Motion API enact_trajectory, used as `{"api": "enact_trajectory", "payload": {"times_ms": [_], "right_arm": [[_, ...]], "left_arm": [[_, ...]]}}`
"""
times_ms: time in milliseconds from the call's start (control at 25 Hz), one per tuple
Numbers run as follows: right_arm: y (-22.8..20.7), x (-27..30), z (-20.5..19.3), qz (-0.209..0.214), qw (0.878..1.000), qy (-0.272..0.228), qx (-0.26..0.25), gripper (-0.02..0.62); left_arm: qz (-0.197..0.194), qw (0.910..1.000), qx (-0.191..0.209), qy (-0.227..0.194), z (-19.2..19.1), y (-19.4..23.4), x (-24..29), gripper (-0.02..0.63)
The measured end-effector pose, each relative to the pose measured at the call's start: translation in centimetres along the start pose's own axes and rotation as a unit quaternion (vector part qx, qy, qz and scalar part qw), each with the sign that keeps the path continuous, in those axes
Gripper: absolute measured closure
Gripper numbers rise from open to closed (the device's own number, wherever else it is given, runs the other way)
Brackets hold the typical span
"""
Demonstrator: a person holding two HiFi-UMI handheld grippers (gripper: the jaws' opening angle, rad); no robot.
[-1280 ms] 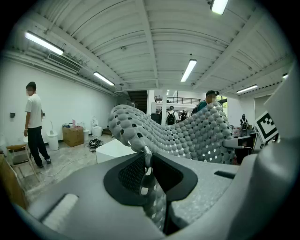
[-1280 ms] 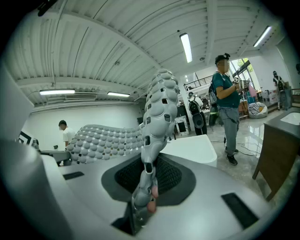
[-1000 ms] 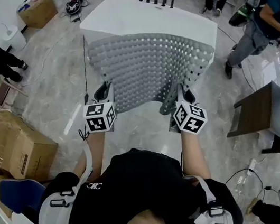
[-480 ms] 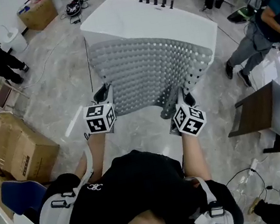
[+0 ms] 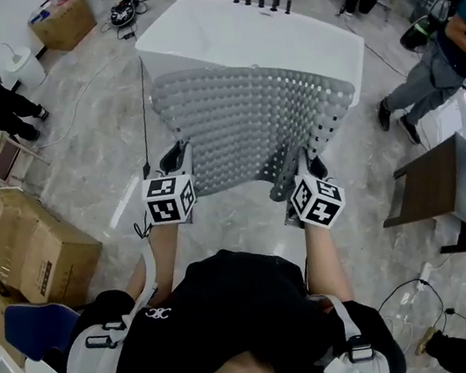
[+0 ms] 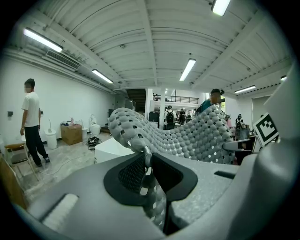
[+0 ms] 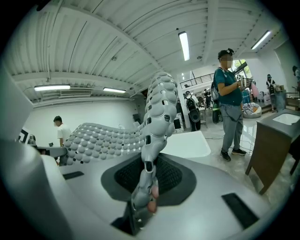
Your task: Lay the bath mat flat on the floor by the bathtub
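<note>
While left gripper (image 6: 146,168) and right gripper (image 7: 146,176) clamp bath mat (image 5: 248,120) edge, jaws nearly together

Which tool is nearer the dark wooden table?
Right. The right tool grips the bath mat left of the table; the left tool grips the mat's opposite corner, farther off.

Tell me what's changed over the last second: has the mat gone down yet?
Nothing has changed in the job itself. The left gripper and right gripper stay shut on the near edge of the bath mat, which still hangs spread in the air before the bathtub, not yet on the floor. Only the person in the teal top has stepped a little further right.
</note>
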State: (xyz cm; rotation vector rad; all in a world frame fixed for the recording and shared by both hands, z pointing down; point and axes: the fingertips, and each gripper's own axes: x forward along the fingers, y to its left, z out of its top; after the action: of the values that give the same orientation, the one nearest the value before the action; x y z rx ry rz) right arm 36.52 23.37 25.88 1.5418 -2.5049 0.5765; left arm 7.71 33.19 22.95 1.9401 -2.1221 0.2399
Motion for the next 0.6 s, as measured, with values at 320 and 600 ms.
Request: {"api": "enact_trajectory", "payload": {"times_ms": [320, 600], "right_arm": [[2.4, 0.5, -1.4, -0.006, 1.000, 0.001, 0.001, 0.529], [3.9, 2.0, -2.1, -0.001, 1.000, 0.007, 0.004, 0.529]], "left_arm": [[-0.003, 1.0000, -0.002, 0.004, -1.4, 2.9, -1.0, 0.551], [-0.001, 1.0000, -0.003, 0.006, -1.3, 4.7, -0.5, 0.551]]}}
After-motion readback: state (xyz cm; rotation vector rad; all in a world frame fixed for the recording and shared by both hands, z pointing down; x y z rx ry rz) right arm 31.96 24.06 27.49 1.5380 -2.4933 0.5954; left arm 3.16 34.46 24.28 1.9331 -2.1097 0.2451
